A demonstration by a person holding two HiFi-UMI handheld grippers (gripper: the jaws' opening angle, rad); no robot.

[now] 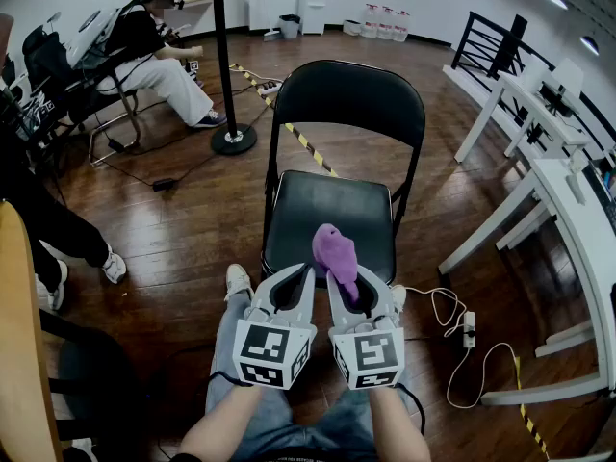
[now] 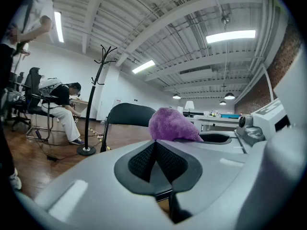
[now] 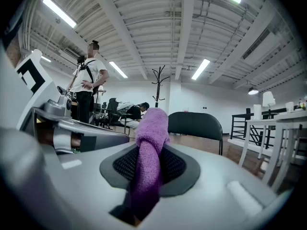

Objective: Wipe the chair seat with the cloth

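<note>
right gripper [image 1: 346, 287] pinched the purple cloth [image 1: 336, 254] | left gripper [image 1: 292, 287] closed, empty | chair seat [image 1: 332, 215] not wiped yet, cloth held above it

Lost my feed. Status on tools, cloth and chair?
Left tool shut, empty. Right tool shut on purple cloth, near chair seat front. Seat bare, nothing blocking.
</note>
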